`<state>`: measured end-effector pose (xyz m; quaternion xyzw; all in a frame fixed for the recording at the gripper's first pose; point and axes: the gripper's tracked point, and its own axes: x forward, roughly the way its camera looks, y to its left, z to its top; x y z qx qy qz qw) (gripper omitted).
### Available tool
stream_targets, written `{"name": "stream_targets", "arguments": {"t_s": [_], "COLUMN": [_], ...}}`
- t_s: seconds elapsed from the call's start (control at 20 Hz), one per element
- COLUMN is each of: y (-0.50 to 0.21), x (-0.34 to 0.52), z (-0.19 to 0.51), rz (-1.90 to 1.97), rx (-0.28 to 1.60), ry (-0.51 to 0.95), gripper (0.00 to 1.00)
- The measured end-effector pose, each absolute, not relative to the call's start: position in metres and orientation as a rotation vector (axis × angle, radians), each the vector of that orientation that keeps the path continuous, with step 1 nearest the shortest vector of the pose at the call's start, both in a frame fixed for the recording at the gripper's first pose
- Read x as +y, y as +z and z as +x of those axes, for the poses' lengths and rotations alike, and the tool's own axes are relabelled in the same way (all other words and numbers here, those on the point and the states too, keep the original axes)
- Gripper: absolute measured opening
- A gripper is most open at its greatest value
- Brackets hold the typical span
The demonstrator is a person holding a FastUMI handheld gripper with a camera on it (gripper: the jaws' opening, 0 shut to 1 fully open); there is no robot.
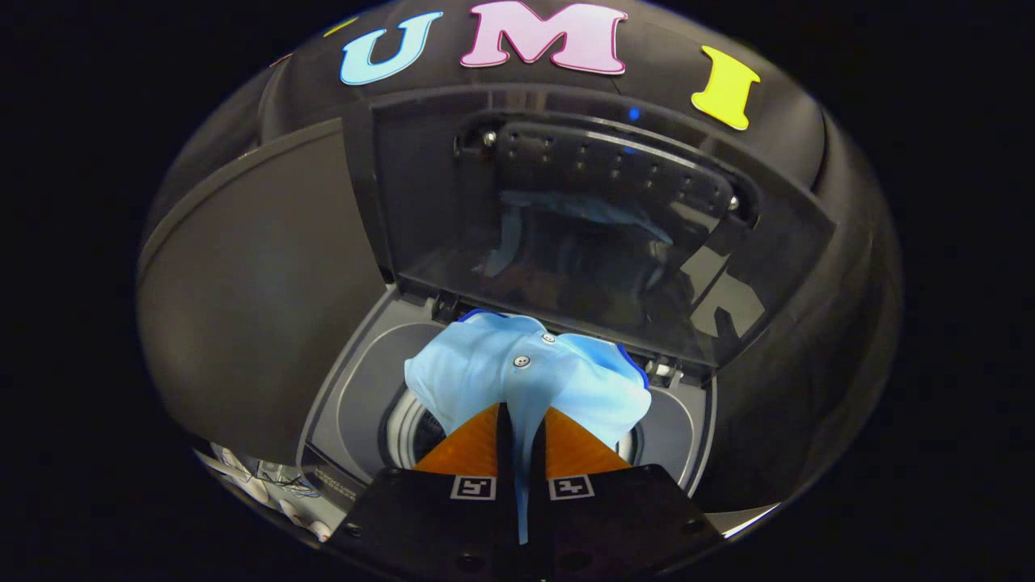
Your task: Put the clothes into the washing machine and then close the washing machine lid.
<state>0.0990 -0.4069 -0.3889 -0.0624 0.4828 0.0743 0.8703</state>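
Garment (525, 372): light blue buttoned shirt with darker blue trim, bunched, hanging over the round drum opening (404, 436) of the washing machine (356, 388), toward the hinge edge of the top; a strip of cloth trails back between the fingers.

Gripper (521, 440): both fingers closed tight on that strip, pinching it; points forward and down at the opening, roughly centred on it.

Lid (582, 234): raised, standing behind the opening, its glossy pane reflecting the shirt.

Step in hand, as judged: loading, with the shirt carried above the drum and not yet released.

Next move calls for: lowering into the drum, parting the fingers, checking that no cloth drapes the rim, then reaching the lid's upper edge to swing it down.
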Motion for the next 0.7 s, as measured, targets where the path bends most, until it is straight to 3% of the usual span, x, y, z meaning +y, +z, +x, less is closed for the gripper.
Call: {"name": "stream_targets", "arguments": {"t_s": [0.7], "y": [-0.457], "x": [-0.410], "z": [0.072], "rz": [-0.018], "rx": [1.144], "ry": [0.052], "gripper": [0.09]}}
